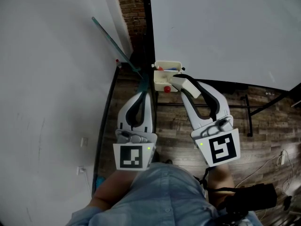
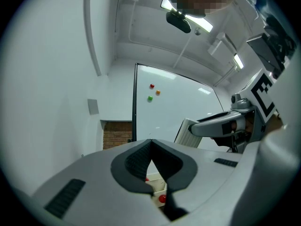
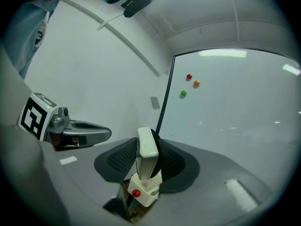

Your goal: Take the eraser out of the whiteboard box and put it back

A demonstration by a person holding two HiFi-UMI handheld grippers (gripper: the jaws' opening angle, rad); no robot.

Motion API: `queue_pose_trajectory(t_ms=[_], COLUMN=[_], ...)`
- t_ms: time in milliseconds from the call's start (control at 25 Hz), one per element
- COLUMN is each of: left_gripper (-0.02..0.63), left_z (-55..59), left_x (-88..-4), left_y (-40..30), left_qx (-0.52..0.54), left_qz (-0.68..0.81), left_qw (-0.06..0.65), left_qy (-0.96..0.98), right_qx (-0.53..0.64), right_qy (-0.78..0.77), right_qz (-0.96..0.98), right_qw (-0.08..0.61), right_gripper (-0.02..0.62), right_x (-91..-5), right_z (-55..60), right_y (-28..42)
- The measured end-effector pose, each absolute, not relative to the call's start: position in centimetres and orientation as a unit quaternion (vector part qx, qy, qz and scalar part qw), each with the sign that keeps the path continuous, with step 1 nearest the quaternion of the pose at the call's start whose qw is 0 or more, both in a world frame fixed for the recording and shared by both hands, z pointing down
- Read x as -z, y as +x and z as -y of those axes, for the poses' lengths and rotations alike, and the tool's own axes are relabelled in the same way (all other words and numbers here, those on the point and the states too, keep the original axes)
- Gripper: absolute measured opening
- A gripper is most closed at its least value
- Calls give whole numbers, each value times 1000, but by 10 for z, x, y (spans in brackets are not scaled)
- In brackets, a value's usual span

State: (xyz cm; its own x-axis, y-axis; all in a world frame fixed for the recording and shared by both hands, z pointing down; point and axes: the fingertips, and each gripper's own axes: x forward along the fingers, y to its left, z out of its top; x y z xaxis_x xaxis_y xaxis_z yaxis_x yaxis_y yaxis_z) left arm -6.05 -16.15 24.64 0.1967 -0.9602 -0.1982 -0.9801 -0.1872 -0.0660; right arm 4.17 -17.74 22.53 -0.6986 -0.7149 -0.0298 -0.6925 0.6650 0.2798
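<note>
A small white box (image 1: 168, 65) hangs at the whiteboard's lower left corner, with a red round magnet (image 1: 167, 89) on its front. My right gripper (image 1: 181, 82) is shut on the cream eraser (image 1: 177, 82) just in front of the box. In the right gripper view the eraser (image 3: 147, 147) stands upright between the pads, right above the box (image 3: 146, 195) and the red magnet (image 3: 136, 193). My left gripper (image 1: 143, 86) hovers just left of the box, shut and holding nothing. In its own view, my left gripper (image 2: 150, 142) has its tips touching.
The whiteboard (image 1: 225, 27) fills the upper right and carries three coloured magnets (image 3: 189, 77). A white wall (image 1: 51, 79) stands at the left, with brick (image 1: 132, 8) in the gap. A teal rod (image 1: 114, 43) leans there. Wood floor (image 1: 174, 121) and the board's black stand (image 1: 247, 112) lie below.
</note>
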Motion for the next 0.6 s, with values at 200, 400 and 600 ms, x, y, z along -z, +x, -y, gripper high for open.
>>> queue_pose_trajectory(t_ms=[200,400,600], left_gripper=[5,5,5], left_z=[167,174,185], left_x=[-248,-250,-253], left_y=[-60,-63,-69], left_qx=[-53,-54,-53], left_qz=[-630,-630,-631], left_qw=[88,82,83], left_qy=[-770,-770,-770], right_qx=[135,134,128], right_qy=[383,378,372], right_qz=[913,915,917], right_qw=[46,52,62], right_gripper=[137,137,137], right_x=[-228,-232,-239], right_z=[184,192,204], right_y=[40,35,26])
